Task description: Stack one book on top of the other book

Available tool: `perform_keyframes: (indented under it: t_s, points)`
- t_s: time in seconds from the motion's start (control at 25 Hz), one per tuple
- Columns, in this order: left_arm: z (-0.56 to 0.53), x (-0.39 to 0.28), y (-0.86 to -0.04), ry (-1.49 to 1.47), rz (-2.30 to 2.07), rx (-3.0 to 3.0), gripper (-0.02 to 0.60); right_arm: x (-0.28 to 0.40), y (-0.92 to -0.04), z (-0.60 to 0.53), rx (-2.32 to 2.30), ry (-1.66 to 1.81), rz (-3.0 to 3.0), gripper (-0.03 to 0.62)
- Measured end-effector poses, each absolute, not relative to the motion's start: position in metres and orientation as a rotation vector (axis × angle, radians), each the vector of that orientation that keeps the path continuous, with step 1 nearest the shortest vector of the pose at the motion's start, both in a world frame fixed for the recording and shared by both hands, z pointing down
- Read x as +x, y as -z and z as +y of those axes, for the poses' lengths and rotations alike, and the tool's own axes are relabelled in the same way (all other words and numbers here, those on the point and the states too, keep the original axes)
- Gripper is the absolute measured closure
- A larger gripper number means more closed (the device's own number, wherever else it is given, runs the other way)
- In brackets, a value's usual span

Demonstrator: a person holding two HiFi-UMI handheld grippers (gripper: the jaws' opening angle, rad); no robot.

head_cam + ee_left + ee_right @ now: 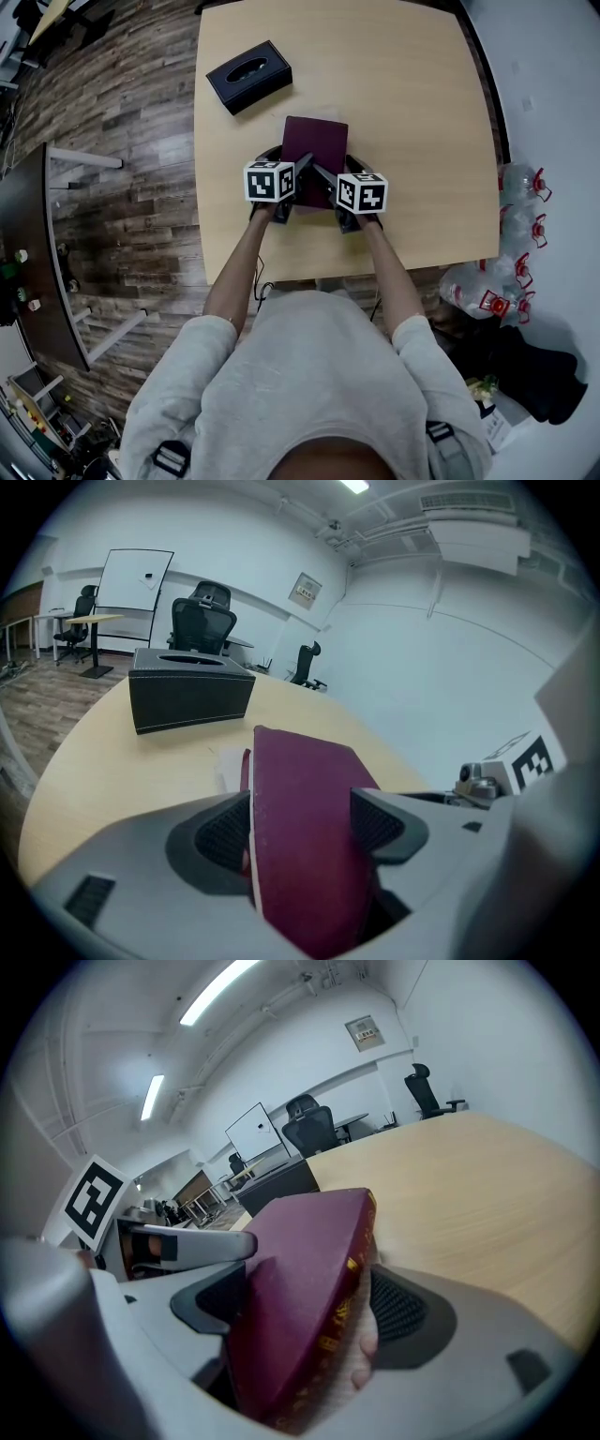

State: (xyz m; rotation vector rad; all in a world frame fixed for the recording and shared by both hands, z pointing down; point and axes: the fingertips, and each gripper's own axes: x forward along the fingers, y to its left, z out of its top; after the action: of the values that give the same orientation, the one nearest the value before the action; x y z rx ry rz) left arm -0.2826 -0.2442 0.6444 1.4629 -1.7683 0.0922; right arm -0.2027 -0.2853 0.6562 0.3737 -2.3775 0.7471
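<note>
The head camera is looking steeply down onto the pale wooden tabletop [403, 112]. Cameras riding the left gripper [286, 161] and right gripper [339, 167] are sitting low and very close, facing 12 o'clock. All 3 views are sharing the maroon hardcover book [314, 145].

Black tissue box [249, 76] on a pale wooden tabletop [412, 84] in an office.
The box sits near the tabletop's far left corner with its slot facing up. A wood-plank floor [122, 141] lies to the left, with a dark desk [28, 253] at its edge. Clear bottles with red caps [520, 187] cluster on the right. A whiteboard [136, 581] and a black office chair [202, 621] stand beyond.
</note>
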Motion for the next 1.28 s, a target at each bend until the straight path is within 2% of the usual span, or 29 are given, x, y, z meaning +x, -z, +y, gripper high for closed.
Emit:
perform_keyframes:
  t_s: [0.2, 0.48, 0.6, 1.28]
  points:
    - [-0.242, -0.286, -0.634, -0.095, -1.8, 1.478, 0.245, -0.194, -0.644, -0.294, 0.43, -0.696, -2.418, 0.202]
    - [-0.232, -0.287, -0.602, -0.134, -1.891, 1.545, 0.255, -0.179, -0.612, -0.303, 0.526, -0.558, -2.516, 0.3]
    - [-0.227, -0.281, -0.586, -0.138, -1.923, 1.6, 0.275, -0.17, -0.598, -0.304, 0.557, -0.495, -2.552, 0.343]
    - [-0.207, -0.213, -0.526, -0.18, -1.969, 1.831, 0.425, -0.095, -0.53, -0.291, 0.752, -0.288, -2.663, 0.502]
